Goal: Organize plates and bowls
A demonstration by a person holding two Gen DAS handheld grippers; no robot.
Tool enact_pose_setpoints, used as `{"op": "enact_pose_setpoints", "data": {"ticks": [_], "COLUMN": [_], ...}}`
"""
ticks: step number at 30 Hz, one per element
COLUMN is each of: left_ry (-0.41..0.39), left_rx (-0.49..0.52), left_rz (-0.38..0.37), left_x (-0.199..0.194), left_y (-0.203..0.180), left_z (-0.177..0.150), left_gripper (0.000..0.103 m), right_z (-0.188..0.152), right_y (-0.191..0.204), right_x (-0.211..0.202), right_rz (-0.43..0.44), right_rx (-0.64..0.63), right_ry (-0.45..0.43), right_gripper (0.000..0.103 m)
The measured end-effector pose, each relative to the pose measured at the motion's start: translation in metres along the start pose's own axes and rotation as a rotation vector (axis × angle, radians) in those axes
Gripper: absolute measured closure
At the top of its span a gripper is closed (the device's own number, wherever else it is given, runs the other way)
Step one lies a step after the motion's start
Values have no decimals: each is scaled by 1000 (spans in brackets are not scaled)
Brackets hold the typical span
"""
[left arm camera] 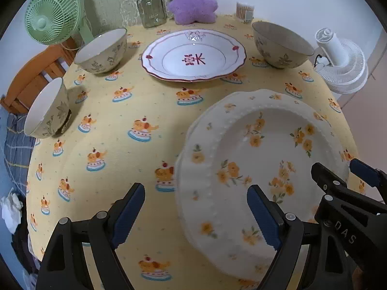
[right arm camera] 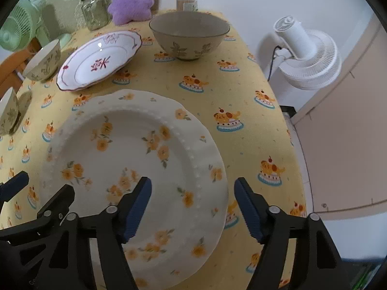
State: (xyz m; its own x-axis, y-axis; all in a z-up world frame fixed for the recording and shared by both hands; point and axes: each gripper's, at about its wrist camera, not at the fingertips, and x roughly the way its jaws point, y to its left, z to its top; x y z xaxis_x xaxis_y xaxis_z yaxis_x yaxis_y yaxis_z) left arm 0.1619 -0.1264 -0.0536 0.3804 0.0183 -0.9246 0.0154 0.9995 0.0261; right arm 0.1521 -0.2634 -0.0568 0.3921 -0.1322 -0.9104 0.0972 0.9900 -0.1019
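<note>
A white plate with yellow flowers (left arm camera: 241, 164) (right arm camera: 135, 159) lies near the table's front edge. My left gripper (left arm camera: 196, 205) is open, its fingers straddling the plate's left rim. My right gripper (right arm camera: 192, 200) is open, straddling the plate's right rim. A white plate with red trim (left arm camera: 193, 55) (right arm camera: 99, 60) lies at the back. Three floral bowls stand around it: one at the back left (left arm camera: 101, 50) (right arm camera: 43, 62), one at the far left (left arm camera: 47, 108) (right arm camera: 8, 113), one at the back right (left arm camera: 281, 46) (right arm camera: 188, 36).
A yellow tablecloth (left arm camera: 135, 111) covers the table. A green fan (left arm camera: 53, 14), a glass jar (left arm camera: 151, 7), a purple plush (left arm camera: 193, 0) and a cotton swab box (left arm camera: 244, 11) stand at the back. A white fan (right arm camera: 307, 55) stands off the right edge.
</note>
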Motion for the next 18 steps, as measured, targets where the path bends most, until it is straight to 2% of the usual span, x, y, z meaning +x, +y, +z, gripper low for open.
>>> {"op": "enact_pose_setpoints", "data": {"ticks": [10, 18], "left_ry": [-77, -147], "left_rx": [19, 29], "left_rz": [-56, -83], "left_x": [-28, -43], "left_y": [50, 101], "left_z": [-6, 5], "left_gripper": [15, 15], "right_z": [-14, -3], "right_y": [43, 87], "right_x": [-44, -64], "right_rz": [-44, -17], "right_rx": [53, 117], "right_ry": [-69, -116], "right_gripper": [26, 26]}}
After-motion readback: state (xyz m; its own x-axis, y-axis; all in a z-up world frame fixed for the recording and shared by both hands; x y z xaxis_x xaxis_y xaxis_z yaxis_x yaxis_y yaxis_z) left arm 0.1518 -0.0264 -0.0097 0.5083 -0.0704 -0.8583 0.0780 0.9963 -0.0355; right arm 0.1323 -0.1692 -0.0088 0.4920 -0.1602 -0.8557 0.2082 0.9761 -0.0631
